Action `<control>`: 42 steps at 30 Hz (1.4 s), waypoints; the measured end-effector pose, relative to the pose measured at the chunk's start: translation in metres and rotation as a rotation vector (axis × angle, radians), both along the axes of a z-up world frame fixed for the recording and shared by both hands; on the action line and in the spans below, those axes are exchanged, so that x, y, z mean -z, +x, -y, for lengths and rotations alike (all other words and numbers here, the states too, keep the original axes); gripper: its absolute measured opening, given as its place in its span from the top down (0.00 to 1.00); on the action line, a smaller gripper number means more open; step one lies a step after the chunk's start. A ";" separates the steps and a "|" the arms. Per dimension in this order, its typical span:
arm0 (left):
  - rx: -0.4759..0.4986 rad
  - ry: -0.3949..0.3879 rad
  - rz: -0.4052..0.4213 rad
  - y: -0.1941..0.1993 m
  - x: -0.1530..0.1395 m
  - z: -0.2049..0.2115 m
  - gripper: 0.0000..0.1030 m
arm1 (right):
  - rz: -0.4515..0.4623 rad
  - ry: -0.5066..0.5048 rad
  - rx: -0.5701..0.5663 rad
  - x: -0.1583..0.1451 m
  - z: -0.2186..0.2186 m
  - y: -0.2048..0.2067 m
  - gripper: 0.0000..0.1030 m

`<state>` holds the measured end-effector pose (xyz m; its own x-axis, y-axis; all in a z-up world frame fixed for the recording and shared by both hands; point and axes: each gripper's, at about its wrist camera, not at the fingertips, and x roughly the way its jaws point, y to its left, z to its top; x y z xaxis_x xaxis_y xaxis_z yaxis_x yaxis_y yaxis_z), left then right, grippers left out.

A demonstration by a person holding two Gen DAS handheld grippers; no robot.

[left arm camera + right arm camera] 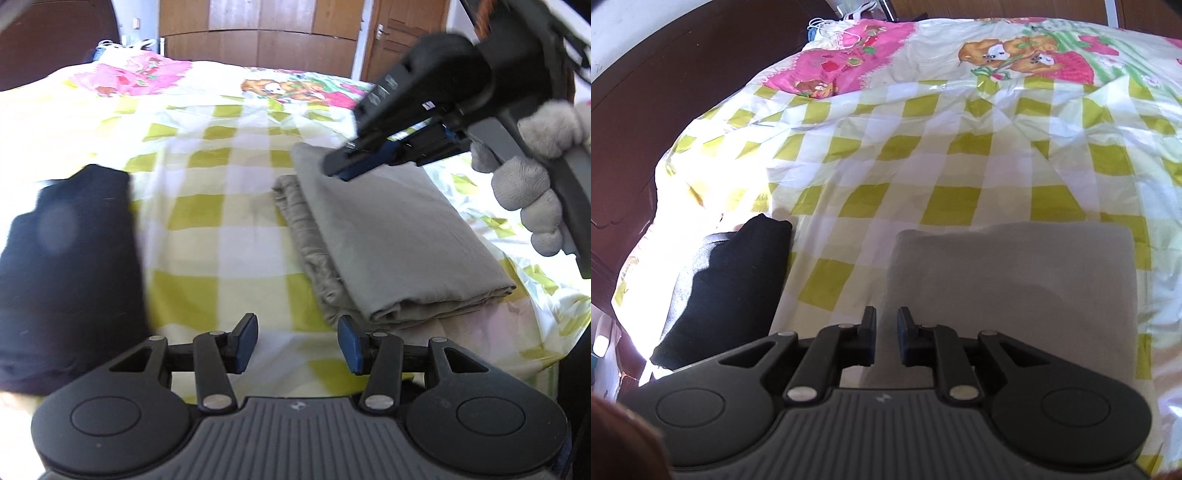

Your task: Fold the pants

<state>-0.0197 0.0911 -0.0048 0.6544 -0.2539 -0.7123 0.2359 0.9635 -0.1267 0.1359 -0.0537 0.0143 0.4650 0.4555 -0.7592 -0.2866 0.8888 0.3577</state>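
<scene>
Grey-beige pants (388, 243) lie folded in a flat stack on the checked bedsheet (207, 192). They also show in the right wrist view (1015, 277). My left gripper (297, 345) is open and empty, just in front of the stack's near left corner. My right gripper (886, 336) is open by a narrow gap and empty, hovering over the stack's near left part. In the left wrist view the right gripper (341, 170) points down at the far edge of the stack, held by a gloved hand (535, 192).
Folded black clothes (70, 273) lie on the bed at the left, also in the right wrist view (731, 288). A dark headboard (646, 129) stands at the left. Wooden wardrobe doors (266, 33) stand beyond the bed.
</scene>
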 end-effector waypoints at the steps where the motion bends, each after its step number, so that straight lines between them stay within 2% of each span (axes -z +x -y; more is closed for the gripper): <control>1: -0.010 -0.018 -0.001 -0.002 -0.003 -0.004 0.42 | 0.004 -0.006 -0.001 0.000 0.002 0.001 0.86; 4: -0.010 -0.100 0.020 -0.006 -0.016 -0.011 0.41 | -0.011 -0.010 -0.004 0.000 0.002 0.006 0.85; 6: 0.018 -0.159 0.036 -0.004 -0.021 -0.010 0.37 | -0.001 -0.034 -0.016 -0.002 -0.002 0.009 0.82; 8: 0.049 -0.187 0.045 0.001 -0.021 -0.004 0.34 | 0.017 -0.066 -0.032 -0.003 -0.010 0.013 0.74; 10: 0.061 -0.159 0.040 0.011 -0.015 0.008 0.34 | 0.024 -0.095 -0.057 0.000 -0.020 0.019 0.70; 13: 0.046 -0.087 0.024 0.026 -0.002 0.021 0.35 | 0.021 -0.173 -0.079 0.011 -0.036 0.030 0.71; 14: 0.033 -0.061 0.018 0.029 0.002 0.024 0.44 | 0.026 -0.212 -0.074 0.016 -0.040 0.033 0.76; 15: 0.026 -0.047 0.008 0.033 0.005 0.026 0.59 | 0.027 -0.235 -0.062 0.020 -0.041 0.037 0.83; 16: 0.027 -0.058 -0.008 0.034 0.006 0.026 0.66 | 0.016 -0.230 -0.054 0.022 -0.038 0.040 0.93; 18: 0.027 -0.094 -0.003 0.030 0.003 0.022 0.73 | 0.001 -0.178 -0.030 0.017 -0.029 0.041 0.95; 20: 0.023 -0.087 0.028 0.024 -0.003 0.022 0.77 | 0.025 -0.139 -0.021 0.002 -0.021 0.036 0.95; 24: -0.006 -0.107 0.041 0.022 -0.007 0.014 0.77 | 0.092 -0.115 -0.057 -0.023 -0.026 0.029 0.96; 26: -0.025 -0.108 0.001 0.027 0.003 0.011 0.77 | 0.104 -0.145 -0.099 -0.016 -0.042 0.032 0.95; 30: -0.046 -0.100 -0.075 0.035 0.020 0.010 0.77 | 0.038 -0.203 -0.151 0.030 -0.068 0.046 0.93; 31: -0.046 -0.094 -0.082 0.035 0.021 0.010 0.77 | 0.022 -0.210 -0.160 0.041 -0.070 0.047 0.87; 34: -0.028 -0.073 -0.074 0.031 0.020 0.013 0.77 | 0.001 -0.160 -0.187 0.049 -0.069 0.042 0.86; 36: -0.020 -0.059 -0.072 0.029 0.018 0.012 0.76 | 0.001 -0.107 -0.193 0.038 -0.065 0.040 0.80; 39: -0.032 -0.070 -0.059 0.025 0.010 0.007 0.76 | 0.057 -0.041 -0.203 0.010 -0.052 0.034 0.81; 42: -0.061 -0.063 -0.021 0.022 -0.004 0.002 0.76 | 0.125 -0.035 -0.183 -0.013 -0.029 0.026 0.81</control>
